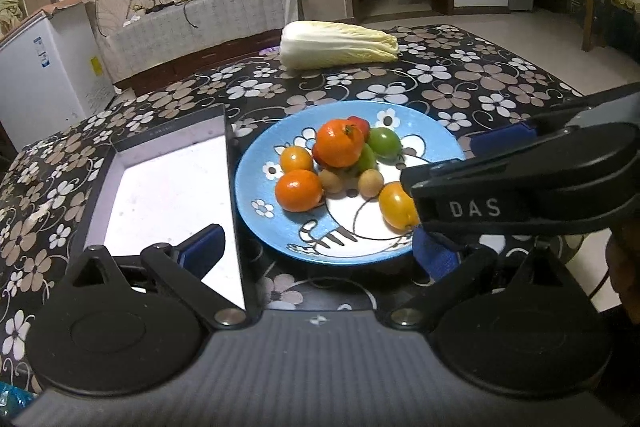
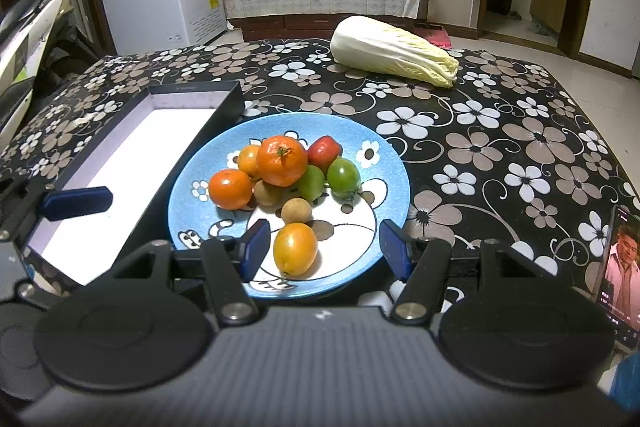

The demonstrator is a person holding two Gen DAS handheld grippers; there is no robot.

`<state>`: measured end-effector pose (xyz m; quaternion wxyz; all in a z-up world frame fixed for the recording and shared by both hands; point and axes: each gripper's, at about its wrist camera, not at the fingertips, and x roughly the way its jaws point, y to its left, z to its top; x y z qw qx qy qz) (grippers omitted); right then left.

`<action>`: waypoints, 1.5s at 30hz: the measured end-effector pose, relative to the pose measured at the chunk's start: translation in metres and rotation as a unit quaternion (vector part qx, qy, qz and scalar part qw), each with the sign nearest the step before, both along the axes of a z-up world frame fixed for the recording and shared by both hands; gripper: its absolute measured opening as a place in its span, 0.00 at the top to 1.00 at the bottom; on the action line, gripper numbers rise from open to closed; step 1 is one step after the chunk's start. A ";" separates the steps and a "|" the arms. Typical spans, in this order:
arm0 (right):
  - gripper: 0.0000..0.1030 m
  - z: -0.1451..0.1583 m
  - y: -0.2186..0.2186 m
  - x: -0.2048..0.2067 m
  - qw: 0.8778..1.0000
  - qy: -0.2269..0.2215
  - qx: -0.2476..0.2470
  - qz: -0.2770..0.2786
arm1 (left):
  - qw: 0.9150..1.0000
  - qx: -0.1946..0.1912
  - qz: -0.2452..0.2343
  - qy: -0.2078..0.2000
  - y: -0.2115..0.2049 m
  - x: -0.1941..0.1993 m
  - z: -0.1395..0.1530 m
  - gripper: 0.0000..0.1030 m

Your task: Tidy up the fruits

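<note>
The right gripper [image 2: 324, 247] stands with its blue pads apart and empty, and the yellow-orange fruit [image 2: 295, 247] lies directly between them at the lower centre of the right wrist view, on the near white part of the blue plate [image 2: 384, 155]; neither pad touches it. That fruit looks slightly elongated, its long axis running roughly up the frame, so the pads flank its narrower sides. This gripper is judged the nearer one, needing only a short push forward and a squeeze. The rest of the heap, topped by a tangerine [image 2: 281, 159], sits further up the plate. The left gripper [image 1: 316, 255] is spread wide and holds nothing, one pad over the empty white-lined box [image 1: 160, 195] in the lower left of its view, the plate just beside the box's right wall.
</note>
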<state>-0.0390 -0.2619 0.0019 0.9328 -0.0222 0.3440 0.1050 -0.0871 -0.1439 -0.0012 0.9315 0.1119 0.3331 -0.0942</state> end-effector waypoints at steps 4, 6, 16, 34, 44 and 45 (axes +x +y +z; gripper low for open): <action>0.39 0.000 0.000 0.000 1.000 0.000 0.000 0.001 | 1.000 0.001 -0.009 0.005 -0.004 -0.002 -0.002 0.01; 0.39 0.000 0.001 0.000 1.000 0.001 0.000 0.002 | 1.000 0.001 -0.012 0.006 -0.005 -0.002 -0.003 0.01; 0.39 -0.001 0.002 0.001 1.000 0.003 -0.001 0.006 | 1.000 -0.004 -0.019 0.013 -0.006 -0.003 -0.003 0.01; 0.39 -0.004 0.004 0.002 1.000 0.006 -0.004 0.009 | 0.999 -0.005 -0.027 0.018 -0.008 -0.003 -0.005 0.01; 0.39 -0.004 0.004 0.002 1.000 0.006 -0.004 0.009 | 0.999 -0.004 -0.029 0.018 -0.009 -0.004 -0.005 0.01; 0.39 -0.004 0.004 0.002 1.000 0.006 -0.003 0.009 | 0.999 -0.004 -0.030 0.018 -0.009 -0.005 -0.005 0.01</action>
